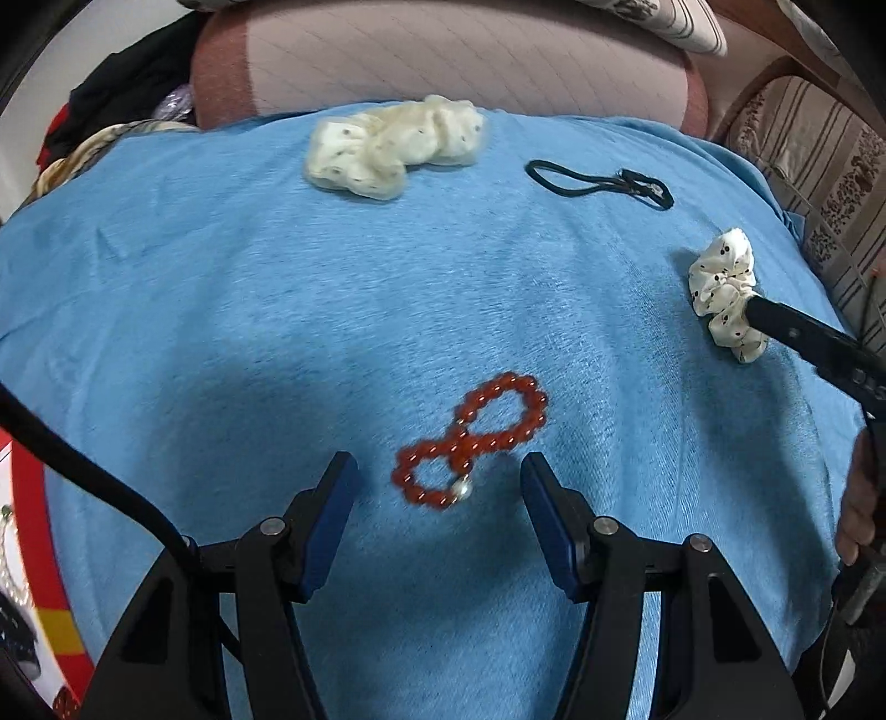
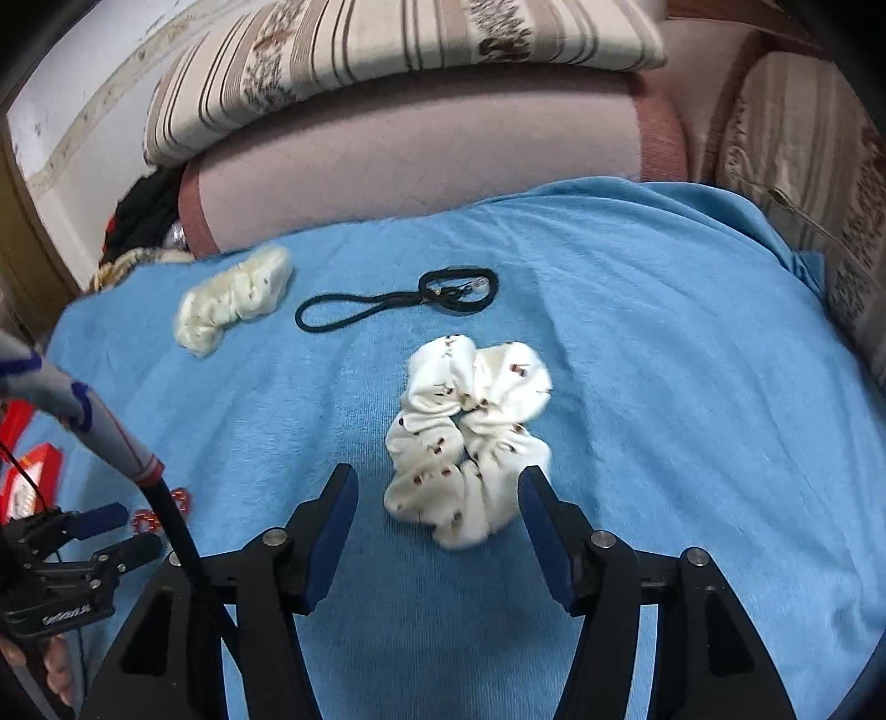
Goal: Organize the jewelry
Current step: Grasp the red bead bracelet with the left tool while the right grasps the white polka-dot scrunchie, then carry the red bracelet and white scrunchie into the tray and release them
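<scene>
Jaws on both grippers stand spread wide, nothing held. Left gripper (image 1: pixel 437 487), bottom centre of the left wrist view, brackets a red beaded bracelet with one pearl-like bead (image 1: pixel 470 443), twisted into a figure-eight on the blue terry cloth (image 1: pixel 221 310). The bracelet's lower loop sits between the finger pads; the upper loop lies just beyond them.

Right gripper (image 2: pixel 437 498), bottom centre of the right wrist view, frames a white fabric scrunchie with small dark spots (image 2: pixel 470 443). The near end lies between the pads, with the right pad touching or just beside the fabric; I cannot tell which.

Mid-distance, upper centre: a thin black elastic hair tie, double-looped (image 2: pixel 398 302), lies flat and apart from the rest. Farther, upper left: a cream crumpled scrunchie (image 2: pixel 232 302), near the cloth's far edge. Behind the cloth: a pink cushion (image 2: pixel 415 166) and striped pillows (image 2: pixel 398 39). At the lower left edge of the left wrist view, a red container (image 1: pixel 33 531), only partly visible, is probably where things are to go.

Judgement: both sides look like the approach before a pick-up. For the bracelet, lower the pads until they meet the cloth, then close across the crossing of the eight so both loops lift together; beads may roll out of a shallow pinch. For the scrunchie, centre it first, then squeeze its bulk.
</scene>
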`<action>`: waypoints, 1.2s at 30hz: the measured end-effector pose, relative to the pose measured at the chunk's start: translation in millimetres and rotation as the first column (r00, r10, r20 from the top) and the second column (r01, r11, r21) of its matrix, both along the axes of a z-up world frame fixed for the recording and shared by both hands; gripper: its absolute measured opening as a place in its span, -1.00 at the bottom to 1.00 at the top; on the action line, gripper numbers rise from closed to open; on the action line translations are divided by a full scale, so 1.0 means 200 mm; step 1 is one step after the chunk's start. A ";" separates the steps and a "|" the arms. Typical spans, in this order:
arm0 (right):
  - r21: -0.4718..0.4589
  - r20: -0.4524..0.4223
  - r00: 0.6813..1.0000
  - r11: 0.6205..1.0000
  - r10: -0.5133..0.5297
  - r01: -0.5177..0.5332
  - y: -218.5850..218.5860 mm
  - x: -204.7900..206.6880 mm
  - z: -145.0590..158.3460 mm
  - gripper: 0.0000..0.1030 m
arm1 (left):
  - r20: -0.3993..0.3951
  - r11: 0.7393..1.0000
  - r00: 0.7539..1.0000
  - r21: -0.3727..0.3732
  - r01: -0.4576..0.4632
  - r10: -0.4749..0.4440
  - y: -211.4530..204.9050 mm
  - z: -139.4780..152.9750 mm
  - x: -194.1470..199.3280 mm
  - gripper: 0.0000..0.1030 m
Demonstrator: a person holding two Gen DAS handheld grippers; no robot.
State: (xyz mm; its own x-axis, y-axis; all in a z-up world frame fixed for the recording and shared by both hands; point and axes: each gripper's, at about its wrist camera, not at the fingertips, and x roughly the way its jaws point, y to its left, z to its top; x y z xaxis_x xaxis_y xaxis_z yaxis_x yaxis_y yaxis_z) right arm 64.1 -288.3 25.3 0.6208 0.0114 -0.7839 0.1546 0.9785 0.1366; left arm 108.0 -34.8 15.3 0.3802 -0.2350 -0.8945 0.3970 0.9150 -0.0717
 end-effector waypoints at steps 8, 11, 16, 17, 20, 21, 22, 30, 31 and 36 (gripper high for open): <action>-0.089 -0.064 0.998 0.996 -0.004 -0.001 0.03 0.10 -0.12 -0.28 | 0.027 0.999 0.999 0.042 0.033 -0.035 -0.07 0.00 -0.02 -0.86; -0.026 -0.061 0.998 1.000 -0.005 0.003 0.00 0.08 -0.08 -0.71 | -0.007 0.999 1.000 -0.031 0.027 -0.027 -0.02 0.05 -0.04 -0.86; 0.001 -0.002 1.000 1.000 0.024 -0.024 0.03 -0.05 0.08 -0.73 | 0.012 0.996 1.000 -0.086 -0.010 0.012 0.08 0.18 -0.13 -0.86; 0.007 0.008 0.999 0.999 0.033 -0.033 0.04 -0.08 0.11 -0.73 | 0.019 0.995 1.000 -0.094 -0.015 0.017 0.10 0.21 -0.15 -0.86; 0.034 0.027 0.997 0.997 0.065 -0.066 0.11 -0.15 0.20 -0.73 | 0.045 0.990 0.998 -0.136 -0.040 0.046 0.21 0.33 -0.25 -0.86; 0.041 0.030 0.997 0.996 0.072 -0.073 0.13 -0.16 0.21 -0.73 | 0.055 0.988 0.997 -0.147 -0.047 0.056 0.25 0.36 -0.28 -0.86; 0.057 0.035 0.995 0.994 0.089 -0.090 0.17 -0.19 0.24 -0.73 | 0.066 0.985 0.995 -0.160 -0.063 0.075 0.31 0.40 -0.32 -0.86; 0.060 0.054 0.962 0.961 0.267 -0.270 0.60 -0.30 0.37 -0.73 | 0.121 0.962 0.965 -0.170 -0.213 0.235 0.77 0.58 -0.55 -0.86; 0.057 0.056 0.957 0.956 0.285 -0.288 0.65 -0.30 0.38 -0.73 | 0.128 0.959 0.959 -0.164 -0.232 0.254 0.83 0.59 -0.58 -0.86; 0.047 0.072 0.902 0.902 0.425 -0.428 1.02 -0.35 0.45 -0.72 | 0.140 0.933 0.925 -0.133 -0.335 0.353 1.14 0.61 -0.61 -0.86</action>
State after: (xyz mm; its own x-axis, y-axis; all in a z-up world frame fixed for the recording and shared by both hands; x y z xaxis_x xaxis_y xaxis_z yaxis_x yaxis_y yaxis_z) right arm -6.6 -84.7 115.3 0.5905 0.3317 -0.7357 -0.2859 0.9385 0.1937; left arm -14.7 192.5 137.8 0.5897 -0.1528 -0.7930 0.0730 0.9880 -0.1361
